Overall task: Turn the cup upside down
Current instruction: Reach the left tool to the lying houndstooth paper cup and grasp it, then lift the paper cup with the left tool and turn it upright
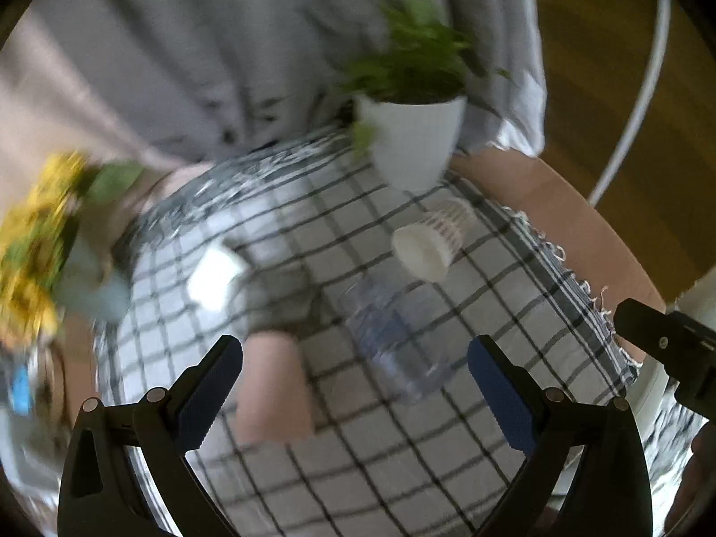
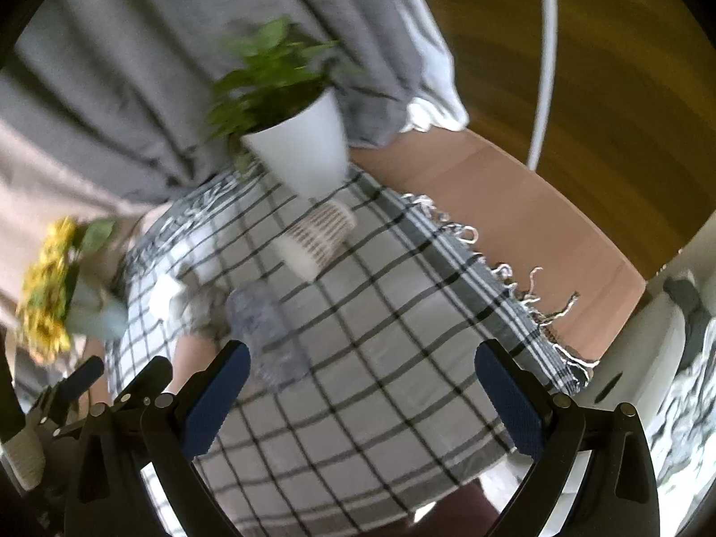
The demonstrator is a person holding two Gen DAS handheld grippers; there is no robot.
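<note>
Curtain [image 1: 188, 67]: grey folds hang behind the table, filling the upper part of both views.
Table [image 1: 559, 206]: light brown top, bare along its right edge.
Cloth [image 1: 358, 438]: white with a dark check, spread over most of the table; its fringed edge runs along the right side [image 2: 514, 277].
Plant pot [image 1: 414, 143]: white, with green leaves, standing at the far end of the cloth.
Yellow flowers [image 1: 31, 259]: a bunch in a pale vase at the far left, blurred.
Bottle [image 1: 398, 335]: clear plastic, on the cloth near the middle; blur hides whether it stands or lies.
Left gripper [image 1: 355, 380]: jaws spread wide, nothing between them, blue pads [image 1: 210, 391] facing inward, held above the near part of the cloth.
Right gripper [image 2: 360, 385]: jaws likewise wide apart and empty, above the cloth; its black body also shows at the right edge of the left view.
Cup [image 1: 432, 241]: white with a ribbed, patterned wall, lying on its side on the cloth just in front of the plant pot, beyond the bottle, well apart from both grippers [image 2: 320, 237].
White box [image 1: 215, 275]: small, blurred, on the cloth left of the bottle.
</note>
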